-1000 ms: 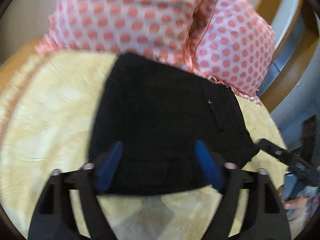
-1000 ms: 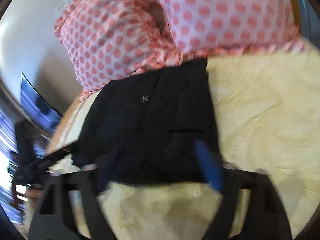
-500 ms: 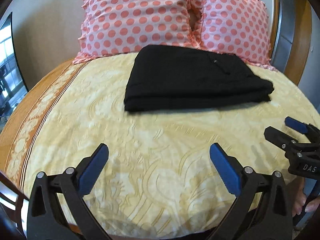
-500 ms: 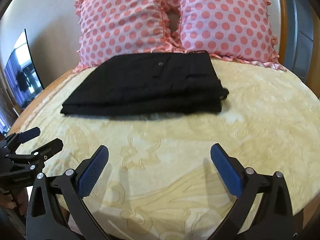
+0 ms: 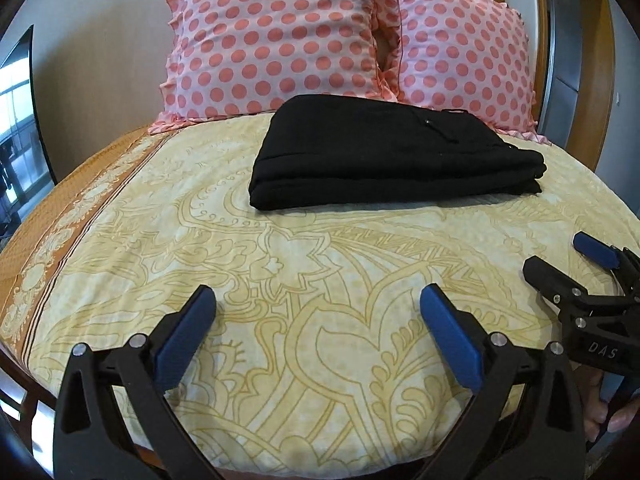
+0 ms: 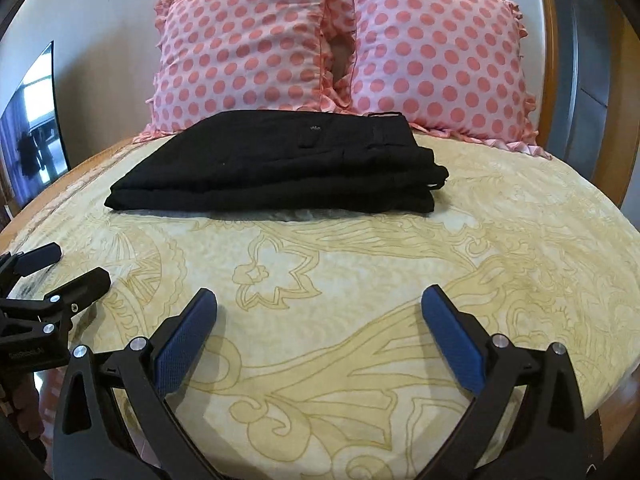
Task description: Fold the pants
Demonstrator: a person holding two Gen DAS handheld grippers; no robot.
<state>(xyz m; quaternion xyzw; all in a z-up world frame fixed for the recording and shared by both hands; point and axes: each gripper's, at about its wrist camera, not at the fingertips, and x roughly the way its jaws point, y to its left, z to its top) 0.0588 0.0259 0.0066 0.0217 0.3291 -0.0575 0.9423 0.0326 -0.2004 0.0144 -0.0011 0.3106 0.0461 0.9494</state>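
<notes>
Above the bedspread [image 5: 168, 216], both grippers [image 5: 316, 312] [image 6: 318, 312] hover level, jaws apart, well short of the folded pants [image 5: 384, 156].

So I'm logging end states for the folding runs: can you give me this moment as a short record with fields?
pants: black pants, folded into a flat stack
location: on the yellow bedspread, just in front of two polka-dot pillows
left tool: left tool open, holding nothing, apart from the pants
right tool: right tool open, holding nothing, apart from the pants
task state: fold looks finished
</notes>
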